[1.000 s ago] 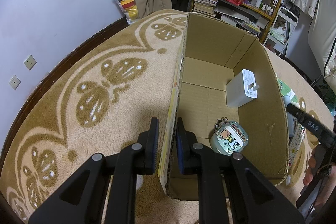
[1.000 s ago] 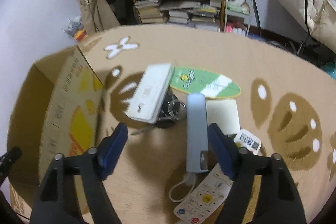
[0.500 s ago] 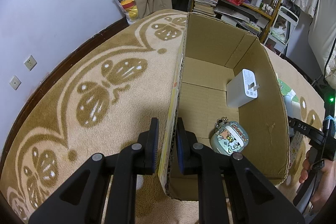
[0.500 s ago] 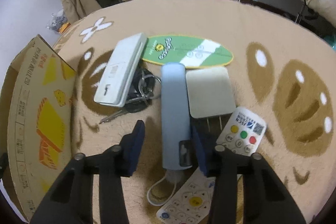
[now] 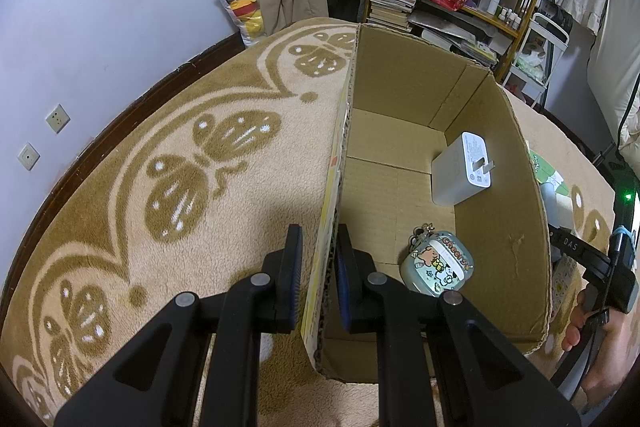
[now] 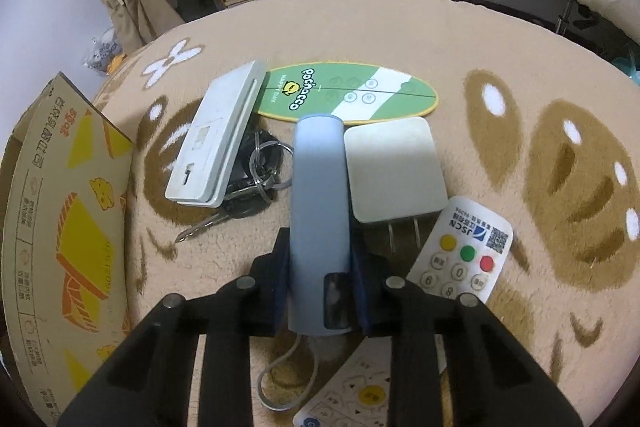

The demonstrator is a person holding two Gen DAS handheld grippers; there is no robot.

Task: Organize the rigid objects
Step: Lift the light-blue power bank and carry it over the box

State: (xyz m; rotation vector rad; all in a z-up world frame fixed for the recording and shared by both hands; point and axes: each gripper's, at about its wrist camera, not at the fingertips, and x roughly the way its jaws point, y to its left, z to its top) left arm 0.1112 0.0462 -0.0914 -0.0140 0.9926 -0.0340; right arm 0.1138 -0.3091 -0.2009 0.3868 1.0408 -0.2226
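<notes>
Left gripper [image 5: 318, 279] is clamped tight on the near wall of the cardboard box [image 5: 496, 99], one finger outside and one inside, pinning the box on the patterned rug [image 5: 192, 163]. Down in the box, a white charger block [image 5: 460, 173] leans against the right wall with its prongs facing out, and a small pale-green case [image 5: 438, 269] with a cartoon print and a keyring lies on the floor nearer the gripper. At the right edge of that view a person's hand [image 5: 592, 331] grips the other tool. Over on the right side, the right gripper [image 6: 320, 275] points down at the rug and its jaws are closing around a long blue cylinder [image 6: 318, 203], the pads already snug on both flanks near its lower end; a thin white cord loops out from that end. The cylinder lies flat on the rug outside the box, among the other loose things: a flat white device [image 6: 218, 137] on its left, resting partly over a bunch of keys [image 6: 256, 183], a square white plug [image 6: 394, 171] touching its right side, a green oval card [image 6: 348, 93] just beyond its far tip, and a white remote [image 6: 464, 251] with coloured buttons to the right. The box's printed outer wall [image 6: 68, 227] stands at the left.
</notes>
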